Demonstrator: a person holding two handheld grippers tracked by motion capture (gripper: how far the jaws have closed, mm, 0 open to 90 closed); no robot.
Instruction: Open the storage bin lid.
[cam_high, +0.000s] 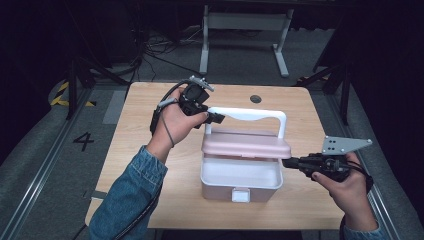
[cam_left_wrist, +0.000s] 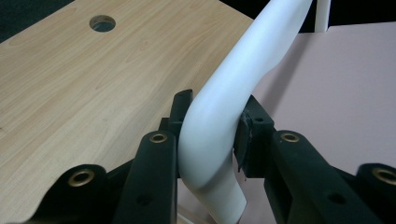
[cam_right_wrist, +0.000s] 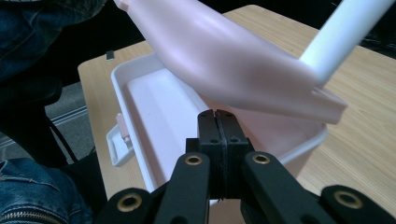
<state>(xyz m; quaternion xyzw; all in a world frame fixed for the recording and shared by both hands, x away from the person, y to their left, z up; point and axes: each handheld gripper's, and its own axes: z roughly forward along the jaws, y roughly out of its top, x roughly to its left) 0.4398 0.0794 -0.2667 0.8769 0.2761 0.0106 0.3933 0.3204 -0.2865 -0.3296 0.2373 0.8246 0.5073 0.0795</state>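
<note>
- On the pale wooden desk (cam_high: 150, 165), the white plastic box's (cam_high: 241, 181) curved white handle (cam_left_wrist: 219, 116) is pinched by the left gripper (cam_high: 212, 118).
- The right gripper (cam_right_wrist: 217, 128) is pressed together, empty.
- The raised pink lid (cam_high: 246, 145) could likely be dropped if the handle slips.

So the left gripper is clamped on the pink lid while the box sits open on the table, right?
Not quite. The left gripper is clamped on the white handle, not the pink lid, as the left gripper view shows. The box does sit open.
</note>
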